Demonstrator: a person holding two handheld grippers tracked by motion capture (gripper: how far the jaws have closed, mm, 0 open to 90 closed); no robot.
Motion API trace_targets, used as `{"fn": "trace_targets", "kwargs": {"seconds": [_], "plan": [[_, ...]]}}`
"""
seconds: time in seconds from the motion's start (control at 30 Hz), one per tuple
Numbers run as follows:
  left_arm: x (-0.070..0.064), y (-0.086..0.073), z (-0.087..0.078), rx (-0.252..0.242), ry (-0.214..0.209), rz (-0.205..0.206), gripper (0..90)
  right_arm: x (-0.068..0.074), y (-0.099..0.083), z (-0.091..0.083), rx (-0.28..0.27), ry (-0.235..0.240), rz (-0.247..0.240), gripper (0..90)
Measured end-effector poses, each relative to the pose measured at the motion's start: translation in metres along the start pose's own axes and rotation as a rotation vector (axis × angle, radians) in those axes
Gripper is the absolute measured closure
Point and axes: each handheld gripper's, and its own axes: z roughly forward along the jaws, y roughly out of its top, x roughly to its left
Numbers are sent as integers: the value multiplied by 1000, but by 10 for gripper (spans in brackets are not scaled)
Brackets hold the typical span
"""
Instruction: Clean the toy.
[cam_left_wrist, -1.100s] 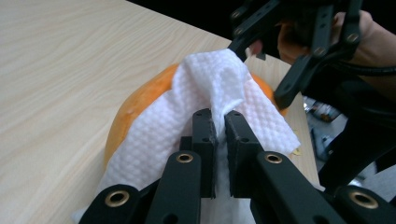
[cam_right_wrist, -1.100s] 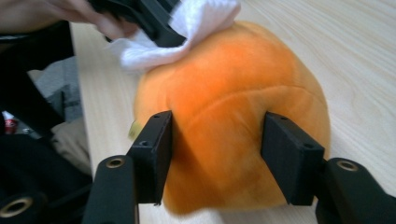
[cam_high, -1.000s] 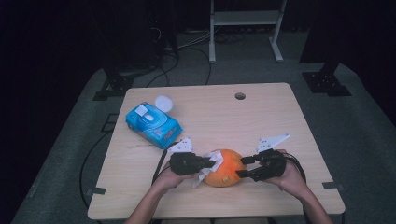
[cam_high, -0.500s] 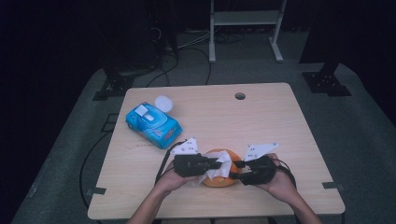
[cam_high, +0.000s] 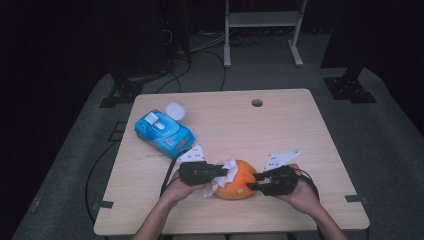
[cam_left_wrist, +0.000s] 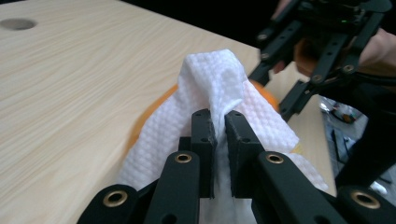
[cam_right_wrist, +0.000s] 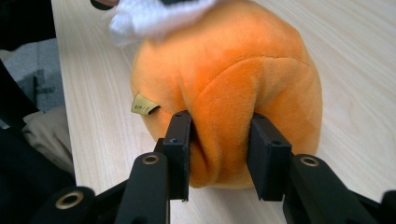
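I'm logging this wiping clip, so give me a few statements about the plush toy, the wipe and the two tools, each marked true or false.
1. The left tool is shut on a white wipe. True.
2. The wipe lies flat on the bare table, apart from the toy. False: it is draped against the orange plush toy.
3. The right tool pinches a fold of the orange plush toy. True.
4. The blue wipe pack sits to the right of the toy. False: it sits to the left and farther back.
5. A round white lid rests beside the pack. True.
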Motion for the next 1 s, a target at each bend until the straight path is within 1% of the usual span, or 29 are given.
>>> {"fn": "trace_targets", "kwargs": {"seconds": [0.07, 0.13, 0.2, 0.23, 0.3, 0.33, 0.4, 0.43, 0.47, 0.5, 0.57, 0.6, 0.63, 0.67, 0.7, 0.77, 0.83, 0.9, 1.0], "plan": [[4, -4, -1, -8, -8, -32, 823, -3, -3, -2, 4, 10, 11, 622], [3, -6, 0, -6, -18, -36, 822, -5, -3, -2, 13, 35, 25, 588], [-1, -4, 3, 3, -16, -16, 823, -6, -3, -4, 25, 56, 26, 520], [-2, -3, 4, 6, -19, -9, 823, -7, -2, -7, 21, 62, 26, 490], [-5, -3, 6, 4, -44, -7, 823, -10, -1, -12, -7, 77, 53, 433], [-7, -2, 8, 9, -50, 3, 822, -10, 0, -14, -28, 75, 62, 408], [-11, -1, 11, 13, -71, 9, 823, -10, 3, -16, -43, 62, 62, 373], [-12, -1, 13, 14, -90, 15, 822, -10, 4, -14, -46, 53, 59, 350], [-15, 0, 14, 25, -93, 26, 821, -9, 4, -10, -37, 45, 60, 332], [-15, -1, 15, 29, -92, 29, 818, -9, 3, -5, -26, 45, 57, 335], [-13, -2, 14, 29, -92, 22, 816, -9, 1, -2, -19, 48, 74, 376], [-10, -1, 12, 27, -90, 18, 816, -10, 0, 0, -17, 50, 87, 414], [-8, -1, 10, 22, -90, 9, 816, -10, -1, 0, -7, 47, 93, 463], [-6, -1, 8, 19, -80, 8, 814, -9, -1, 1, 0, 43, 94, 521], [-5, -1, 6, 20, -70, 8, 814, -7, -1, 1, 4, 30, 80, 573], [-3, -1, 3, 6, -64, -8, 815, -2, 1, 0, 7, 4, 46, 674], [-2, -1, 1, -9, -64, -19, 815, 3, 4, -3, -26, -24, 19, 746], [-2, 1, -1, -35, -63, -24, 815, 7, 6, -5, -62, -46, -1, 774], [-4, 7, -5, -76, -69, -8, 814, 14, 9, -8, -127, -74, -42, 788]]}}
